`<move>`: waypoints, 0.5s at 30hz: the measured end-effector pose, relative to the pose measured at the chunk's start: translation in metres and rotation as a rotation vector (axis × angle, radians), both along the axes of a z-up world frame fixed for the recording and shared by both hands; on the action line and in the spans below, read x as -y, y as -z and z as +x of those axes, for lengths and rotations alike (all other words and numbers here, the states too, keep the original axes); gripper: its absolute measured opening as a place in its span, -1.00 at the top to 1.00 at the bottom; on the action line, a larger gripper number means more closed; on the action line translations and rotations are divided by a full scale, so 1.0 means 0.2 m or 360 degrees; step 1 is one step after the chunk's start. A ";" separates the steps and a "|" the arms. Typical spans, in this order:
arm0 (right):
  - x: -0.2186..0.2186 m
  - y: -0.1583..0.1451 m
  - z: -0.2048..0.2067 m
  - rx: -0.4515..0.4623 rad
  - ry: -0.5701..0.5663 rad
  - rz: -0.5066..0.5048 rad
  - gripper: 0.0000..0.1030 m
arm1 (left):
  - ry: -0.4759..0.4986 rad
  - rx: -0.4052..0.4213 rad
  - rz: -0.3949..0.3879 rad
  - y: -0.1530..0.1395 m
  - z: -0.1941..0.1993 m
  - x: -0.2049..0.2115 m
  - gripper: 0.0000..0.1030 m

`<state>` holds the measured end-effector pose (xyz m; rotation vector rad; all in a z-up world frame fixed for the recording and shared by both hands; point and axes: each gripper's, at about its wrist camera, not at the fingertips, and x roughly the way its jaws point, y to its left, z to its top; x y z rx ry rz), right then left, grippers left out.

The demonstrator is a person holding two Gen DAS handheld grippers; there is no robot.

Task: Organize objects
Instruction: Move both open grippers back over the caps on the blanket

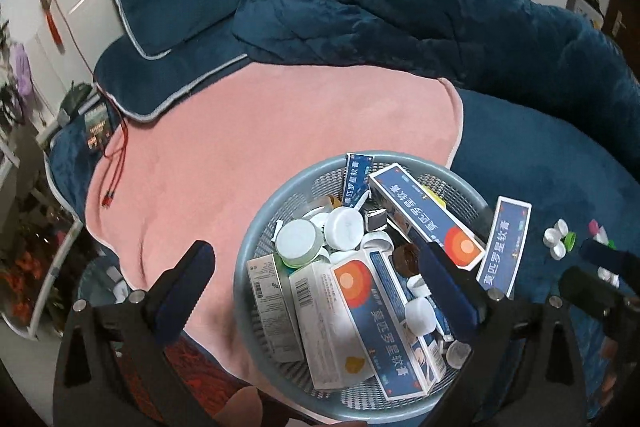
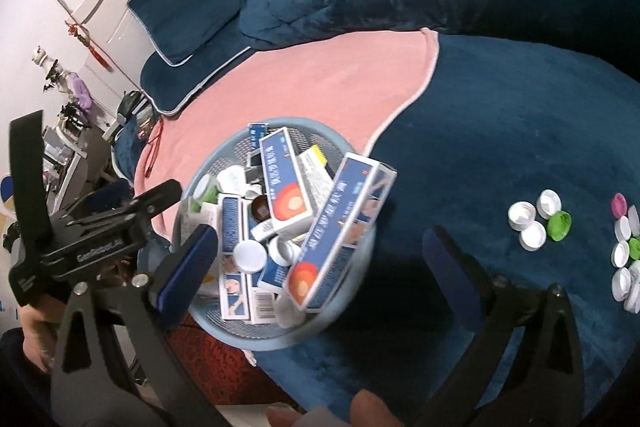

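Sitting on the bed at lower centre of the left wrist view, the round blue-grey mesh basket (image 1: 260,239) is heaped with blue-and-white boxes (image 1: 390,323) bearing orange circles, plus white caps (image 1: 344,227). One blue box (image 2: 340,231) lies tilted over the basket's right rim. The left tool (image 1: 320,275) and right tool (image 2: 320,259) gape wide, gripping nothing; loose caps (image 2: 528,223) lie at right.

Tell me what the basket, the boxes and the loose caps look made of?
Basket: likely moulded plastic, matte grey-blue, with a fine mesh wall. Boxes: printed cardboard, slightly glossy, with sharp folded edges and barcodes. Caps: probably smooth plastic, white and green, with ribbed rims.
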<state>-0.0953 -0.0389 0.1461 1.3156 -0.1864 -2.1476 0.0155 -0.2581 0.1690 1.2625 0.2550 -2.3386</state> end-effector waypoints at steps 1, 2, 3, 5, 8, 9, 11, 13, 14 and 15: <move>-0.01 0.00 0.00 0.0004 0.0005 0.0004 -1.00 | 0.0009 0.0003 -0.0008 0.00 0.00 -0.01 -0.98; -0.03 0.00 0.00 0.0006 0.0010 0.0007 -1.00 | 0.0018 0.0004 -0.0017 -0.01 0.00 -0.02 -0.98; -0.04 0.01 0.00 0.0007 0.0017 0.0012 -1.00 | 0.0030 0.0007 -0.0025 -0.01 0.00 -0.04 -0.98; -0.06 0.00 0.00 0.0009 0.0028 0.0021 -1.00 | 0.0046 0.0012 -0.0034 -0.02 -0.01 -0.06 -0.98; -0.09 0.00 0.00 0.0008 0.0046 0.0029 -1.00 | 0.0081 0.0019 -0.0056 -0.03 -0.02 -0.10 -0.98; -0.10 0.00 0.00 0.0006 0.0050 0.0031 -1.00 | 0.0091 0.0018 -0.0063 -0.03 -0.02 -0.11 -0.98; -0.12 -0.01 0.01 0.0003 0.0058 0.0032 -1.00 | 0.0108 0.0017 -0.0068 -0.04 -0.03 -0.13 -0.98; -0.14 -0.01 0.01 0.0000 0.0067 0.0031 -1.00 | 0.0122 0.0017 -0.0072 -0.04 -0.04 -0.16 -0.98; -0.15 -0.01 0.02 0.0001 0.0072 0.0031 -1.00 | 0.0128 0.0020 -0.0075 -0.05 -0.04 -0.17 -0.98; -0.16 -0.01 0.02 0.0001 0.0076 0.0031 -1.00 | 0.0138 0.0023 -0.0078 -0.05 -0.05 -0.19 -0.98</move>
